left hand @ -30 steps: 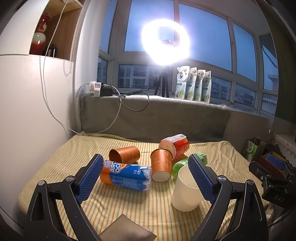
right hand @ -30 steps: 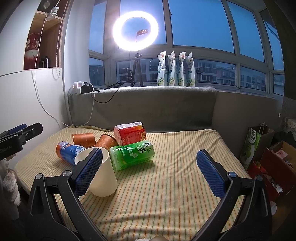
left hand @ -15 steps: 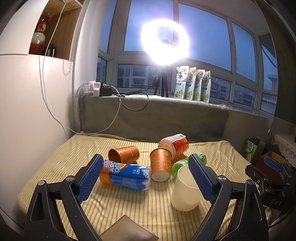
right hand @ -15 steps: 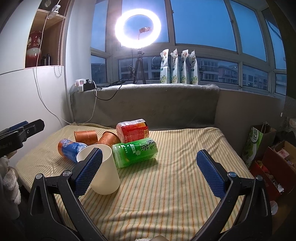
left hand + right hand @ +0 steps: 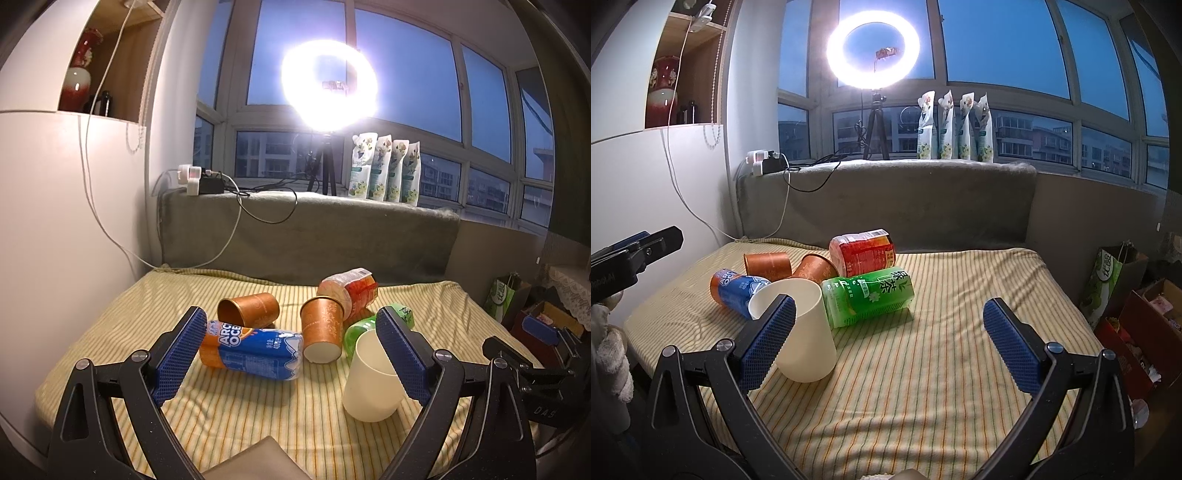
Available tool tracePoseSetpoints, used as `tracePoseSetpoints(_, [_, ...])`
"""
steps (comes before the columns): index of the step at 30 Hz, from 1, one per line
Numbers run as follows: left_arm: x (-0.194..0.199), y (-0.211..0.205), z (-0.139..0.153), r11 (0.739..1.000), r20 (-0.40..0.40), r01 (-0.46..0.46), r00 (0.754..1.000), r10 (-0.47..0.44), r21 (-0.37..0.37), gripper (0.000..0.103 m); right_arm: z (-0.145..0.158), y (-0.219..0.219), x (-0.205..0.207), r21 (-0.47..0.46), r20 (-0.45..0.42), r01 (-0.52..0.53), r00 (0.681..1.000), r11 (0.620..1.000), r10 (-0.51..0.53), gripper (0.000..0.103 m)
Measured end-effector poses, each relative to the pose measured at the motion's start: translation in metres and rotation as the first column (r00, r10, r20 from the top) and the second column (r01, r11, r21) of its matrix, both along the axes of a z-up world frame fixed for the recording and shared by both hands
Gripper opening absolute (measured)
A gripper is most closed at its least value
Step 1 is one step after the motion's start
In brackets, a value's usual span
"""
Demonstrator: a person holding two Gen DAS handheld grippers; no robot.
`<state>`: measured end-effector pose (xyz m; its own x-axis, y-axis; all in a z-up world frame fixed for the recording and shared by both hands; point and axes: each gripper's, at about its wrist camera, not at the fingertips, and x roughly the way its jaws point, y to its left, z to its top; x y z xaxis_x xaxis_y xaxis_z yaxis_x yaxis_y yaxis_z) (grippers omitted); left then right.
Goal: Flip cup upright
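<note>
A cream cup (image 5: 371,380) (image 5: 799,328) lies tilted on the striped cloth, its mouth facing up and left. Two orange paper cups are near it: one (image 5: 248,309) (image 5: 768,264) lies on its side, the other (image 5: 320,334) (image 5: 815,268) leans with its base toward the left camera. My left gripper (image 5: 290,354) is open and empty, its right finger in front of the cream cup's rim. My right gripper (image 5: 886,343) is open and empty, its left finger in front of the cream cup.
A blue-labelled bottle (image 5: 255,349), a green tea bottle (image 5: 871,297) and a red-labelled bottle (image 5: 862,253) lie among the cups. A grey padded wall (image 5: 905,206) runs along the back. A white cabinet (image 5: 55,221) stands at left; boxes and a bag (image 5: 1108,284) at right.
Both grippers have shifted only slightly; the right view has drifted a little left, so the objects sit a bit further right in it. No object has moved.
</note>
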<state>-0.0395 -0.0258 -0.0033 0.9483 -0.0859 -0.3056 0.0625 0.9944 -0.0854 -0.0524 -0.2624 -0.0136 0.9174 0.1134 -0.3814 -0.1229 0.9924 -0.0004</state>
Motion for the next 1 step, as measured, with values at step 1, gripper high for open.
tracePoseSetpoints(1, [0.0001, 0.0002, -0.0003, 1.000, -0.001, 0.000, 1.000, 0.000, 0.001, 0.093, -0.0002, -0.0001, 0.0001, 0.000, -0.002, 0.000, 1.000, 1.000, 0.000, 0.103])
